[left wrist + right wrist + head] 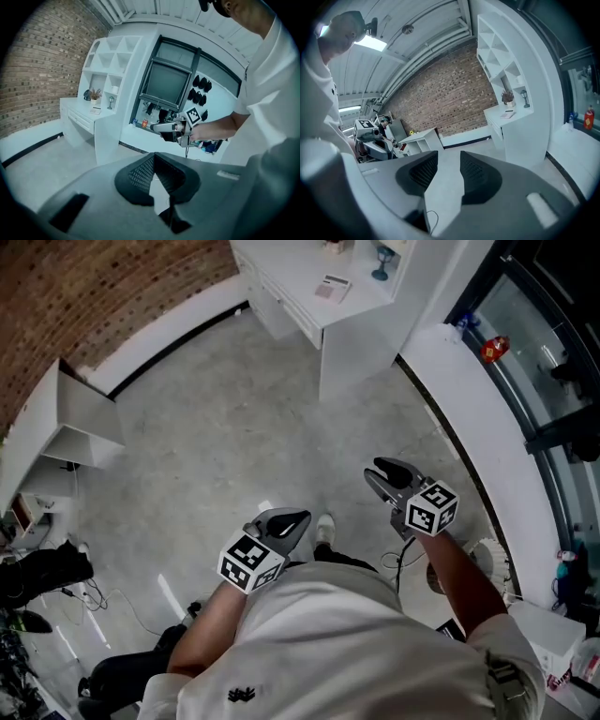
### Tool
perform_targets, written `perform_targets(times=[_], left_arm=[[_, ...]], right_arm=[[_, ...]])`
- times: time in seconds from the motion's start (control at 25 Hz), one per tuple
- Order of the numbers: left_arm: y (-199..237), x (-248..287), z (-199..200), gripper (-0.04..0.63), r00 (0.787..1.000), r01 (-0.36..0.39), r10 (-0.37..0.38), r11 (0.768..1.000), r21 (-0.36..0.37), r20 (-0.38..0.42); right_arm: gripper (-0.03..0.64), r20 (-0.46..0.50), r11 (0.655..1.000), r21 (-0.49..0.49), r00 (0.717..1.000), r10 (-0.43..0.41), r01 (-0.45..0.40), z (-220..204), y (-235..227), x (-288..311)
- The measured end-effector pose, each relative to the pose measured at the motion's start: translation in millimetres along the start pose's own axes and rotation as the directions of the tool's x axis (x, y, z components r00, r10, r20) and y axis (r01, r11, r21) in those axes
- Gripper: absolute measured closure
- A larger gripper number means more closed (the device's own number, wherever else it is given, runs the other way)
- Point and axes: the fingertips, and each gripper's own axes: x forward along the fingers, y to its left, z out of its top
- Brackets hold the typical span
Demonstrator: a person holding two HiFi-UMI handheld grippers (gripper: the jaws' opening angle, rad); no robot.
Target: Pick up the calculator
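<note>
The calculator (333,287) lies flat on a white desk (361,310) far ahead of me, small and pale with a pinkish face. It also shows as a small flat shape, the calculator (96,110) in the left gripper view and the calculator (507,114) in the right gripper view. My left gripper (302,518) hangs over the concrete floor close to my body, jaws together and empty; its own view shows the left gripper (154,157) tips meeting. My right gripper (372,472) is held slightly further forward, open, with only floor between the jaws in its own view, right gripper (449,157).
A white shelf unit (110,61) rises over the desk, which carries a small plant (95,93) and a goblet (382,263). A low white cabinet (84,413) stands at the left by the brick wall (94,287). Cables (103,601) lie at lower left. A white ledge (469,399) runs under the windows.
</note>
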Motion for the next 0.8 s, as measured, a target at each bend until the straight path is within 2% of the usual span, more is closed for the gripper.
perform_targets(times=[0.16, 0.44, 0.64, 0.8], left_arm=[[22.7, 30.4, 30.0, 0.589, 1.000, -0.007, 0.007, 1.000, 0.019, 0.004], [69.8, 46.8, 61.7, 0.589, 1.000, 0.005, -0.005, 1.000, 0.019, 0.003], [132.2, 57.8, 80.9, 0.589, 0.999, 0.028, -0.028, 1.000, -0.001, 0.037], [189.5, 59.7, 103.8, 0.589, 0.996, 0.074, -0.074, 0.997, -0.007, 0.042]], right_arm=[[0.465, -0.010, 0.999, -0.046, 1.000, -0.018, 0.018, 24.0, -47.4, 18.5], [0.472, -0.004, 0.998, -0.060, 1.000, -0.023, 0.023, 55.6, -84.9, 63.4], [0.483, -0.009, 0.996, -0.069, 0.998, -0.063, 0.062, 76.9, -112.9, 102.5], [0.495, -0.008, 0.990, -0.070, 0.993, -0.120, 0.119, 104.1, -133.1, 139.0]])
